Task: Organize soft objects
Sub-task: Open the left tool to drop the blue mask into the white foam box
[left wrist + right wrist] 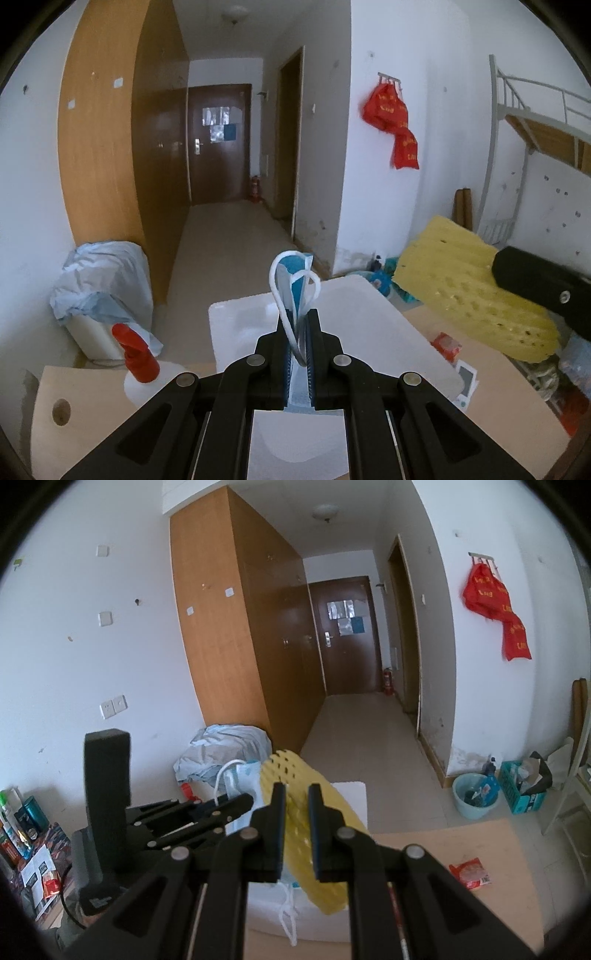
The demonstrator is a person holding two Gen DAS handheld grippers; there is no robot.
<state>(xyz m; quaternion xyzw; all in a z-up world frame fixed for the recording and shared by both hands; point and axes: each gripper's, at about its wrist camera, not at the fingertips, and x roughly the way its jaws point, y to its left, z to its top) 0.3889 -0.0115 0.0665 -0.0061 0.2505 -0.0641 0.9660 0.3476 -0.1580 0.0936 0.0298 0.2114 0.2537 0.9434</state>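
A: Right, what is the left gripper carrying?

B: A face mask, blue and white, with white ear loops. The jaws are pressed together on it, and it sticks up above them, over the white box on the worktop.

A: And the right gripper?

B: Its jaws pinch a yellow perforated sponge sheet. In the left wrist view the same sheet hangs off to the right, above the worktop and beside the box.

A: Anything else on the worktop?

B: A spray bottle with a red nozzle at the left, just beside the box, and a small red packet to the right of it. A bin with a pale liner stands on the floor behind the bottle.
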